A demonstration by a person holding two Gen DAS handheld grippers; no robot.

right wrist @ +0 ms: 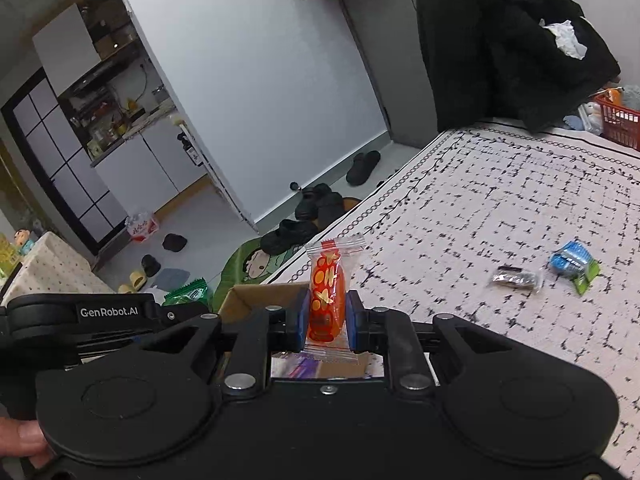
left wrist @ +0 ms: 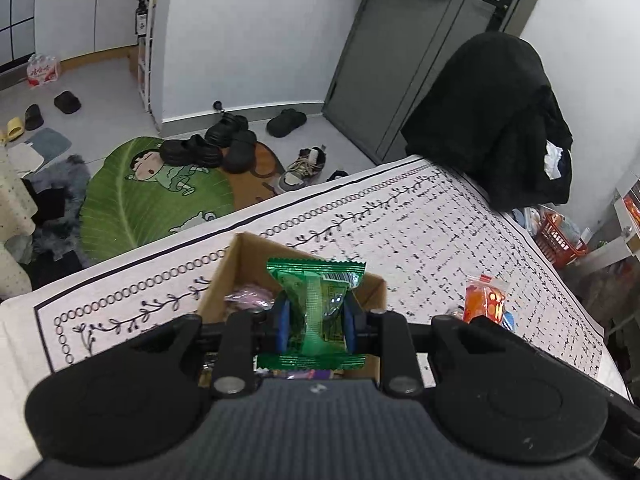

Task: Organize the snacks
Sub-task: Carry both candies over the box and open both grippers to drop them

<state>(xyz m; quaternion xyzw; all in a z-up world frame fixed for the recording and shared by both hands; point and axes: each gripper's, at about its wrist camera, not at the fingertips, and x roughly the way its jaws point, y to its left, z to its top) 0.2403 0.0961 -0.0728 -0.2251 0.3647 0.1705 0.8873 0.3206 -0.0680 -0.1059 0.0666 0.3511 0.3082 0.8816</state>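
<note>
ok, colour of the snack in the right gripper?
Orange-red snack packet with yellow print, clear ends; clearest in right wrist view.

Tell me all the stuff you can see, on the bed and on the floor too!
green snack packet: one, green, held over the cardboard box
orange snack packet: one, orange and red, held upright above the box
cardboard box: one, brown, on the patterned cloth, with a pinkish packet inside
patterned cloth: one, white with black marks, under everything
blue and green packet: one, lying on the cloth
dark clear packet: one, beside the blue one
black clothing pile: one, at the cloth's far end
red basket: one, past the cloth's far corner
leaf rug: one, green, on the floor
black shoes: several, on and near the rug
left gripper: black, blue pads, shut on the green packet
right gripper: black, shut on the orange packet
</note>
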